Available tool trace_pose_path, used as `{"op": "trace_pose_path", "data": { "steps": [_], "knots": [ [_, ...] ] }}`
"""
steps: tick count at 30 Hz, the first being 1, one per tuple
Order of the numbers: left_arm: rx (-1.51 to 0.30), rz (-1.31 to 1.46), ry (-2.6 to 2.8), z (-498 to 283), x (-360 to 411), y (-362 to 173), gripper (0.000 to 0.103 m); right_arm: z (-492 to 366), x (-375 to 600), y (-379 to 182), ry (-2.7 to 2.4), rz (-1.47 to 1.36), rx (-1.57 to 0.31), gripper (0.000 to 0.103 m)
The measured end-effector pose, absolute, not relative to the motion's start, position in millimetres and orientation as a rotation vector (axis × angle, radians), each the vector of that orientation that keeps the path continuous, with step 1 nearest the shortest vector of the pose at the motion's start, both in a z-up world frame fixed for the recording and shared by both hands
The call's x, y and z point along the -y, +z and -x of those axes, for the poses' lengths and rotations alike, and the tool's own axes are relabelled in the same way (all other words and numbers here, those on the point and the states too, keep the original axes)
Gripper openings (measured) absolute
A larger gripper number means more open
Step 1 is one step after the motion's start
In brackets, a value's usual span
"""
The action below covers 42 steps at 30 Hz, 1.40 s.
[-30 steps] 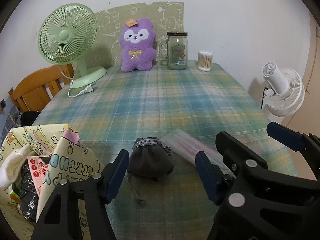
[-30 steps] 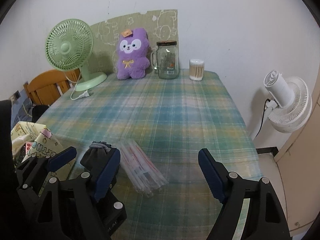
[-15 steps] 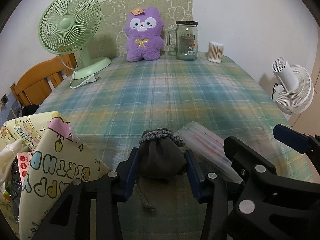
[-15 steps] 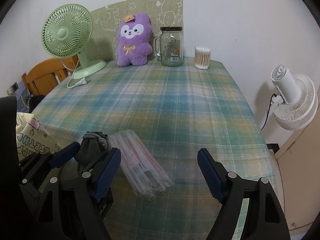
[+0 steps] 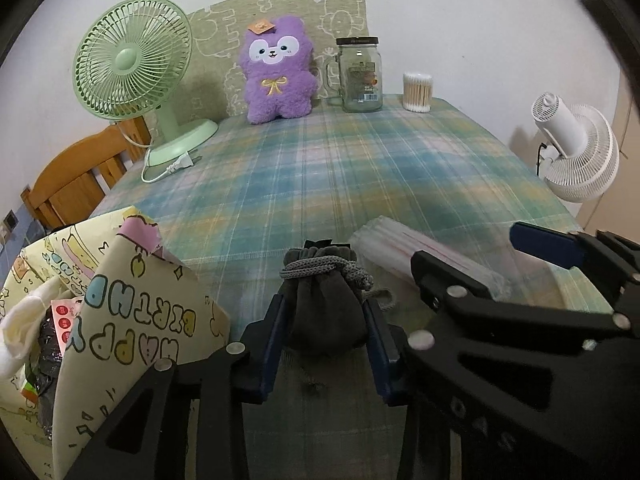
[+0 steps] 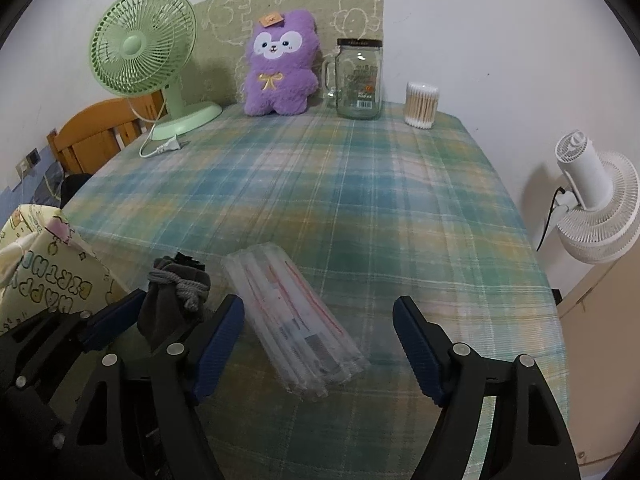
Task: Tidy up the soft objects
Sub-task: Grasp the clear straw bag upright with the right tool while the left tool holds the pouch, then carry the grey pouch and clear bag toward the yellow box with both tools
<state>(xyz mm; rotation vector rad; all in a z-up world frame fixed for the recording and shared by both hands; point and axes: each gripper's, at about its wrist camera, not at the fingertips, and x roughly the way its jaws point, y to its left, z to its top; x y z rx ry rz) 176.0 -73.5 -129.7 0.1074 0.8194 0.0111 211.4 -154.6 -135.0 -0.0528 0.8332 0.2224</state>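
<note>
Far left, the yellow "Happy Birthday" gift bag (image 5: 132,320) stands open at the near corner of the bench (image 5: 360,168), already holding a few bits; it looks like the place soft things go.

Just right of it, the action: the left gripper (image 5: 325,332) has closed in on the grey drawstring pouch (image 5: 324,300). A second ago its blue pads stood well clear on either side of the pouch; now the jaws have just been closing and both pads press against its flanks, pinching the soft body below the knotted cord. The pouch sits on the plaid cloth near the front edge, not yet lifted as far as I can judge. That grip means the pick is nearly secured; the next call is a lift and a short carry left to the bag.

Next along, the clear packet of straws (image 6: 296,320) lies diagonally, just beside the pouch.

The right gripper (image 6: 320,344) has come down a little over that packet, and its jaws have narrowed slightly but remain spread wide, the packet between them and untouched. It looks lined up for the next pick.

Along the back, everything is as before: the purple plush (image 5: 276,72) leaning against the wall.
</note>
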Motion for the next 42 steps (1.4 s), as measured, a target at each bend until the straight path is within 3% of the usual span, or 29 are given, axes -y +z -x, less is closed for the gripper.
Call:
{"op": "trace_pose_path", "data": {
  "steps": [7, 12, 14, 17, 26, 42],
  "knots": [
    [-0.838, -0.105, 0.025, -183.5, 72.2, -137.2, 0.039, -223.8, 149.0, -146.7, 0.256, 0.043, -0.866, 0.069],
    [-0.858, -0.097, 0.018, -187.2, 71.7, -139.7, 0.042, -226.0, 146.7, -151.4, 0.294, 0.016, -0.899, 0.046],
    [-0.857, -0.095, 0.017, -186.2, 71.2, -139.5, 0.042, -223.2, 145.7, -149.3, 0.289, 0.026, -0.888, 0.041],
    [-0.854, -0.093, 0.017, -185.0, 70.4, -138.4, 0.038, -217.4, 146.2, -146.6, 0.277, 0.040, -0.871, 0.025],
    [-0.844, -0.077, -0.029, -173.1, 72.3, -131.9, 0.033, -201.1, 153.0, -136.7, 0.267, 0.013, -0.857, 0.023],
    [-0.807, -0.044, -0.109, -142.0, 82.3, -111.1, 0.032, -159.0, 165.7, -109.4, 0.174, -0.013, -0.801, 0.023]
  ]
}}
